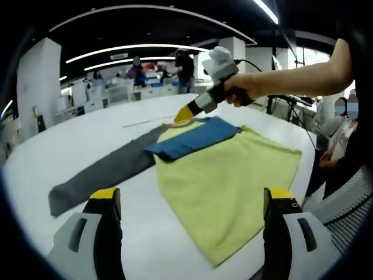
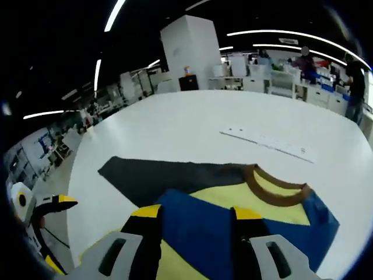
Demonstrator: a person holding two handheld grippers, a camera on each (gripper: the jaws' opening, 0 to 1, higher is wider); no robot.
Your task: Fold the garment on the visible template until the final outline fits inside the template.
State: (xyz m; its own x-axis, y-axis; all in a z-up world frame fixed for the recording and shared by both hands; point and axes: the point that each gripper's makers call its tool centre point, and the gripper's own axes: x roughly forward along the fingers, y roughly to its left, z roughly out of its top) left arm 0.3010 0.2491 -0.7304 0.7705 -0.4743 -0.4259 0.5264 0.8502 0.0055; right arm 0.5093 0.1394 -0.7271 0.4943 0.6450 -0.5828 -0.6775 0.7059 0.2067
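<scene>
Now the garment (image 1: 221,175) lies flat mid-frame on the white counter (image 1: 87,134), grey sleeve (image 1: 99,175) stretched toward lower left. Left gripper (image 1: 189,204) hovers wide open, empty. Right gripper (image 1: 185,114) sits at the collar (image 2: 274,189), fingers parted over blue fabric, holding nothing; best pinch one layer cleanly before folding.

Soft matt cloth garment (image 1: 221,186), smooth white table (image 1: 87,140)
</scene>
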